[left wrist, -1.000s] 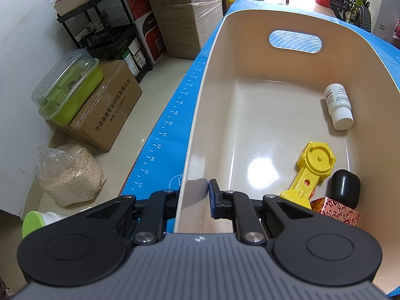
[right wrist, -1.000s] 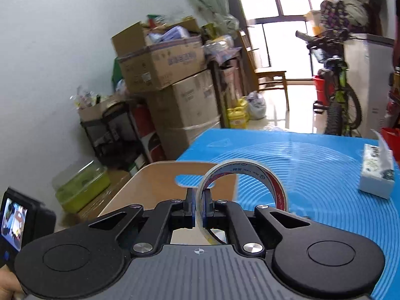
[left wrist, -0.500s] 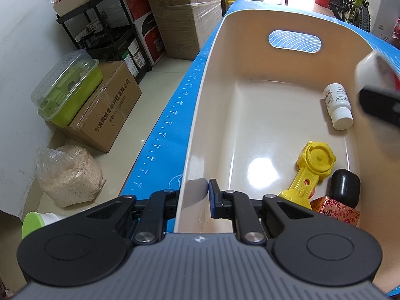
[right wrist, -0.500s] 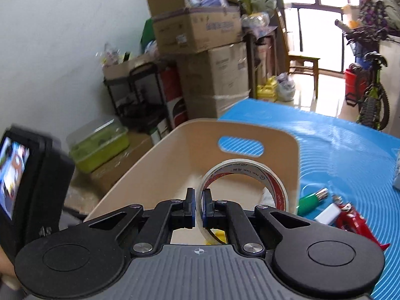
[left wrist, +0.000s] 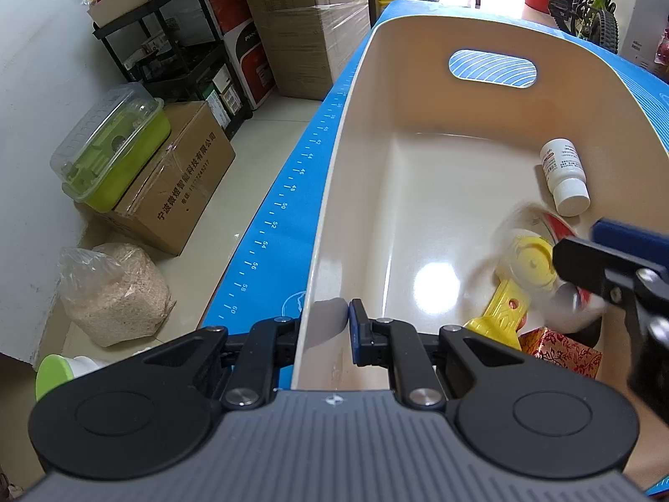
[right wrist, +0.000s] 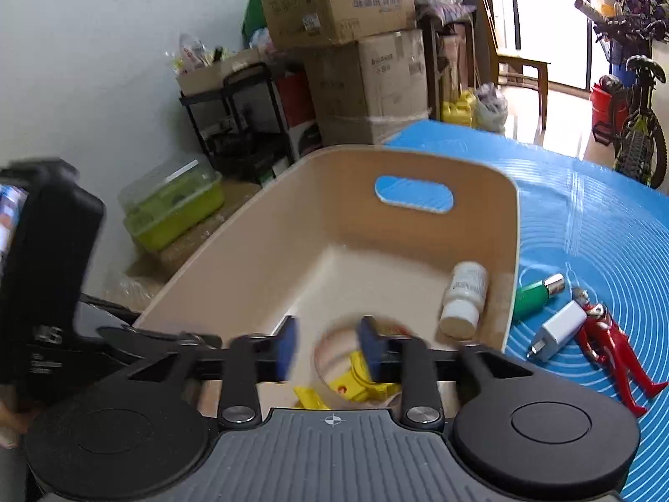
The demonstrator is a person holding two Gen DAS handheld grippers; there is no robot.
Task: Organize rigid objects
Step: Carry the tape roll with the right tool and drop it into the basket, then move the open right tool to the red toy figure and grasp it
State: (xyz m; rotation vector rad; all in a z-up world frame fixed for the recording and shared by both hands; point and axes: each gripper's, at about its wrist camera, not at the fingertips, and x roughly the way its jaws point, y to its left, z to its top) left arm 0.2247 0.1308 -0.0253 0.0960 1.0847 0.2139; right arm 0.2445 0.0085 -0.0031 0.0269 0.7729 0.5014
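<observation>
Left gripper (left wrist: 326,326) clamped on bin (left wrist: 418,25) wall, steadying it. Right gripper (right wrist: 328,349) jaws just opened, releasing tape roll (right wrist: 334,359), blurred, dropping into bin beside bottle (right wrist: 464,297).

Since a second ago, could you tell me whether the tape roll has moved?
Yes. The tape roll has gone down into the beige bin, landing by the white bottle; the right gripper has just opened and released it.
</observation>
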